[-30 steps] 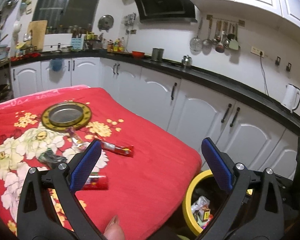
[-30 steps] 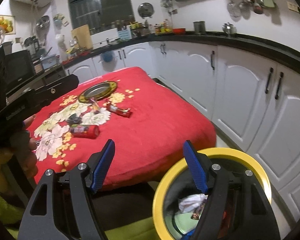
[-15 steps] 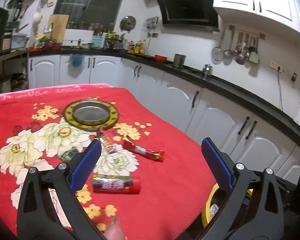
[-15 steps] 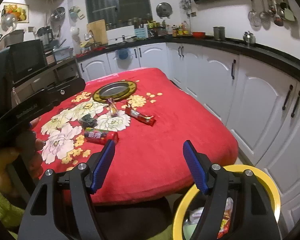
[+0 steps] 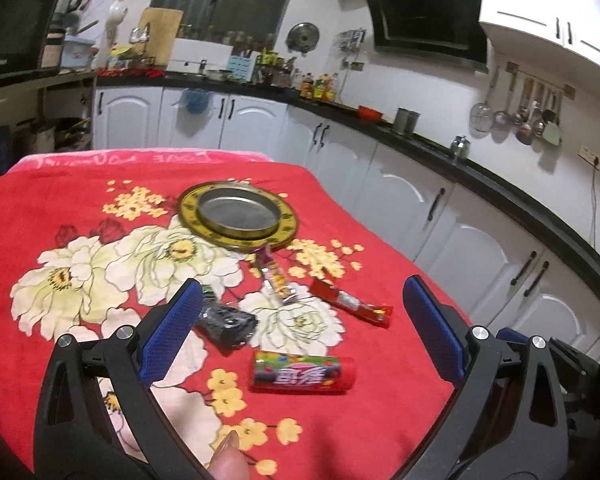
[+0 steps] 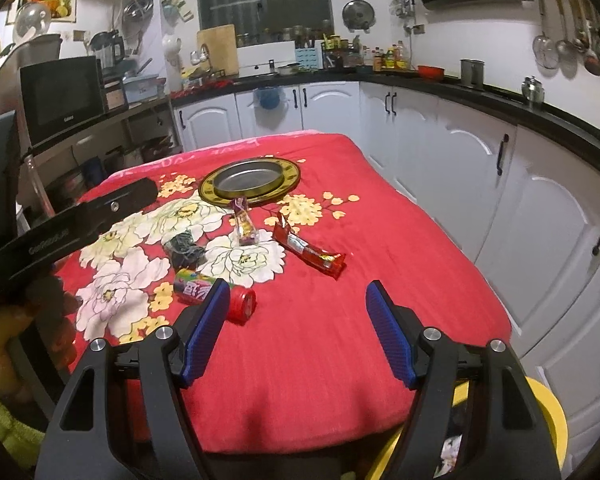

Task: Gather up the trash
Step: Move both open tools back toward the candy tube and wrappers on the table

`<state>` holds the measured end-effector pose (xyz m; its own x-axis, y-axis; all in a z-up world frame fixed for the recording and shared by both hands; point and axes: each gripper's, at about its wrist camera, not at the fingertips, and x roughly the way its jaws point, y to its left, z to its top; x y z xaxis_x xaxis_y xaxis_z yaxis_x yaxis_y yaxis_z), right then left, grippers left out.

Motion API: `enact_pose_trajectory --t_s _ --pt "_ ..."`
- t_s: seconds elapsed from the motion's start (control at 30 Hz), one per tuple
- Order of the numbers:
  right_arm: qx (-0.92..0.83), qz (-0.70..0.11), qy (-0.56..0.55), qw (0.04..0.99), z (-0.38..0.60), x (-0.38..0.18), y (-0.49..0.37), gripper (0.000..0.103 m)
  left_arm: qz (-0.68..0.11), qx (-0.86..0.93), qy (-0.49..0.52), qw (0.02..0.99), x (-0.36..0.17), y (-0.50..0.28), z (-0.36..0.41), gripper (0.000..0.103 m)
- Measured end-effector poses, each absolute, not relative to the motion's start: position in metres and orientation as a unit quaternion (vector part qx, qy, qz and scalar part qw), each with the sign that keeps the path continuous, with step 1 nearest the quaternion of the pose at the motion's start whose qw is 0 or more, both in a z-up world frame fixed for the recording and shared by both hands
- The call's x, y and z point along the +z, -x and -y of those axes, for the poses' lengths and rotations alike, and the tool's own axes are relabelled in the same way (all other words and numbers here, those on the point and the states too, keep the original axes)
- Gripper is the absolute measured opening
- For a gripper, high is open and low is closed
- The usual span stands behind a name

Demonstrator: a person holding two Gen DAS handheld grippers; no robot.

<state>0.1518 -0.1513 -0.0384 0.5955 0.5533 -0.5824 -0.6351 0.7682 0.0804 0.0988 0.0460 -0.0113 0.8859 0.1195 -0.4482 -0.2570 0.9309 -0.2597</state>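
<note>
Both views have swung from the yellow bin (image 6: 548, 420) up over the counter (image 5: 340, 440). Our left tongs (image 5: 300, 332) and right tongs (image 6: 296, 332) hang spread and empty; we should lower the left tongs squarely over the candy tube (image 5: 304, 373) at 6 o'clock.

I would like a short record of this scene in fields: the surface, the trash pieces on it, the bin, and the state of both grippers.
surface: table under a red floral cloth
trash on cloth: red candy tube, lying on its side; black crumpled wrapper; long red wrapper; small purple and yellow wrapper
other item: round metal tray with yellow rim, nothing in it
bin: yellow-rimmed bin, below the near table edge, trash inside
left gripper: open, holds nothing
right gripper: open, holds nothing
</note>
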Motion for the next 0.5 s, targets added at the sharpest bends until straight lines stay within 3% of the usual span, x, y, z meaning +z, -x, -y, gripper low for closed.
enact_pose_trajectory --t_s 0.5 --pt "0.341 -0.334 0.13 0.869 0.095 -0.073 -0.22 0.068 -0.266 0.139 0.186 0.936 -0.043 -0.116 -0.087 0.092"
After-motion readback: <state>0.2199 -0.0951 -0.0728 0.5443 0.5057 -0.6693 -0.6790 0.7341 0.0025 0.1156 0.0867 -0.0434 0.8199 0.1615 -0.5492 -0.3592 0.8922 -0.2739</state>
